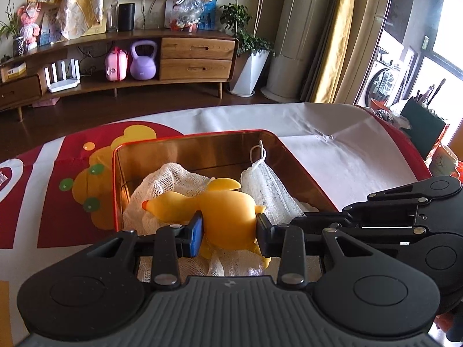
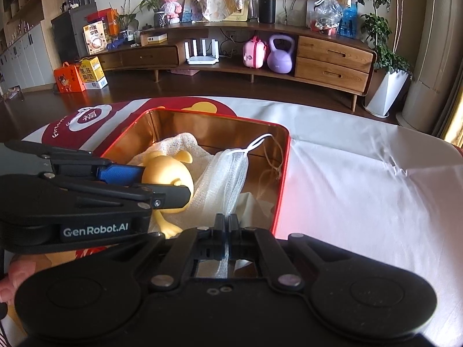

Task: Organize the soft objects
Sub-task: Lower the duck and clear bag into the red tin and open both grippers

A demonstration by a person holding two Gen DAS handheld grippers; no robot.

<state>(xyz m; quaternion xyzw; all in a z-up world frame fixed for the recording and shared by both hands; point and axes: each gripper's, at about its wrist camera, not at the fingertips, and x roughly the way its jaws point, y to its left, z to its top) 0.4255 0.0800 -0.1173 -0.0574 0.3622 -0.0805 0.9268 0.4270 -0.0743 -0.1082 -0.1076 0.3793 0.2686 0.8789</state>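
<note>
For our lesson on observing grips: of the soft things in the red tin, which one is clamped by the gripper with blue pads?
The yellow rubber duck, squeezed by the left gripper. The white mesh pouch is pinched by the right gripper; the gauze cloth lies loose.

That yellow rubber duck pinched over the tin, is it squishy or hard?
Probably squishy: the yellow duck sits clamped between the left gripper pads, its sides seeming slightly pressed in. It looks hollow, so likely light. Its smooth, rounded skin might slip; the gauze cloth beneath should cushion a drop.
</note>
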